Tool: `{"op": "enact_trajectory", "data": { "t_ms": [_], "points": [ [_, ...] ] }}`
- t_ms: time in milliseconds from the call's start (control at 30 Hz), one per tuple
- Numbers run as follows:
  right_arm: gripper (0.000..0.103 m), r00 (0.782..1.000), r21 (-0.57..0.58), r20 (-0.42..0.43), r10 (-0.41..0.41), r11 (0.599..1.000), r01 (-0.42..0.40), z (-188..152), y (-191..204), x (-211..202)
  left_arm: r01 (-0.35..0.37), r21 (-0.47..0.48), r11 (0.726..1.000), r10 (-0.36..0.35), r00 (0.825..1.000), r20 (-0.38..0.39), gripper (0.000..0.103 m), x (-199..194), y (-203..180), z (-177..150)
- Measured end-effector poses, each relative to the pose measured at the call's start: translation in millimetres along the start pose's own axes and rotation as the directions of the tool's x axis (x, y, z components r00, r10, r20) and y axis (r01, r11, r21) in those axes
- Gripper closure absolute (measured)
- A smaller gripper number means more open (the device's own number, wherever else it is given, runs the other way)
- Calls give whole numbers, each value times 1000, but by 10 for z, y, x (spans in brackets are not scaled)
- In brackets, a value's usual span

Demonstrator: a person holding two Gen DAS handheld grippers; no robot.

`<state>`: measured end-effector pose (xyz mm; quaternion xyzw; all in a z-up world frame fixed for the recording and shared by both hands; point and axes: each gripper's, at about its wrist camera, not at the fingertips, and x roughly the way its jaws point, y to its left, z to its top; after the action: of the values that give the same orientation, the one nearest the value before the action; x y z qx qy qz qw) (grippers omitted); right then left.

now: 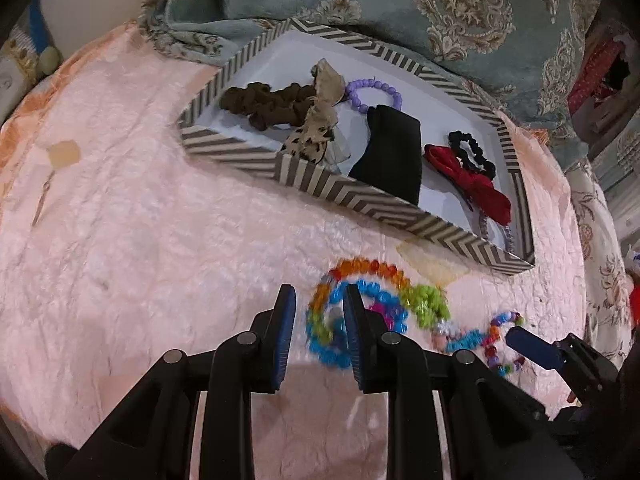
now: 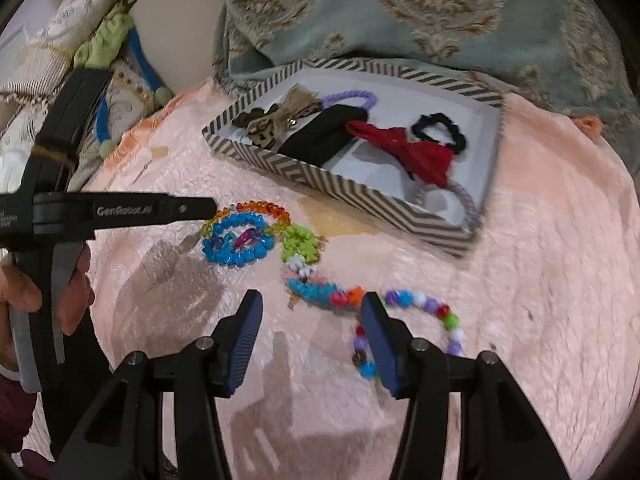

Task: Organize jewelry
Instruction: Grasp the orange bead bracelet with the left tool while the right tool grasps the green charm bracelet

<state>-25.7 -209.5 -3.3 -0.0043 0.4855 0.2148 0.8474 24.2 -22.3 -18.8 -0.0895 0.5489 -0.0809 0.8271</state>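
Bright bead bracelets lie on the pink cloth: a rainbow ring [image 1: 360, 270] around a blue ring [image 1: 334, 354], a green cluster [image 1: 430, 304] and a mixed-colour strand [image 1: 500, 340]. My left gripper [image 1: 320, 288] hovers over the ring pile's left edge, open, with only cloth between its fingers. My right gripper [image 2: 312, 295] stands open above the blue end [image 2: 316, 292] of the mixed strand [image 2: 448, 320], pads not touching it. From the right wrist view, the left gripper [image 2: 192, 208] reaches in from the left beside the blue ring [image 2: 236, 256].
A chevron-rimmed tray [image 1: 360, 196] sits behind the beads with a brown scrunchie [image 1: 264, 106], leopard bow [image 1: 312, 140], purple bracelet [image 1: 374, 92], black cloth [image 1: 390, 156], red bow [image 1: 472, 184] and black scrunchie [image 1: 472, 152]. A teal patterned blanket [image 1: 400, 12] lies behind. A hand [image 2: 24, 292] holds the left gripper.
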Motion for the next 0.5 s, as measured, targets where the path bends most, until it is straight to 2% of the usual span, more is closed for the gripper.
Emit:
{"op": "enact_trajectory", "data": {
  "t_ms": [100,267,333,433,467,500],
  "points": [
    [49,1000,-51,-25,-9,999,8,91,83,165,-6,27,1000,7,1000,-21,95,105,-40,70],
    [61,998,-57,-59,-3,998,0,159,99,386,-15,73,997,18,999,-41,95,233,-91,133],
    [76,998,-54,-64,-7,999,4,175,78,449,-3,79,997,7,999,-54,95,274,-99,168],
    [82,999,-44,-51,1,999,-3,196,43,465,19,62,998,-16,998,-54,97,319,-71,223],
    [85,999,-42,-47,3,999,-5,199,38,454,28,57,998,-25,998,-52,103,321,-63,223],
    [92,999,-41,-34,6,999,-8,200,35,420,37,51,998,-34,998,-52,103,318,-50,231]
  ]
}}
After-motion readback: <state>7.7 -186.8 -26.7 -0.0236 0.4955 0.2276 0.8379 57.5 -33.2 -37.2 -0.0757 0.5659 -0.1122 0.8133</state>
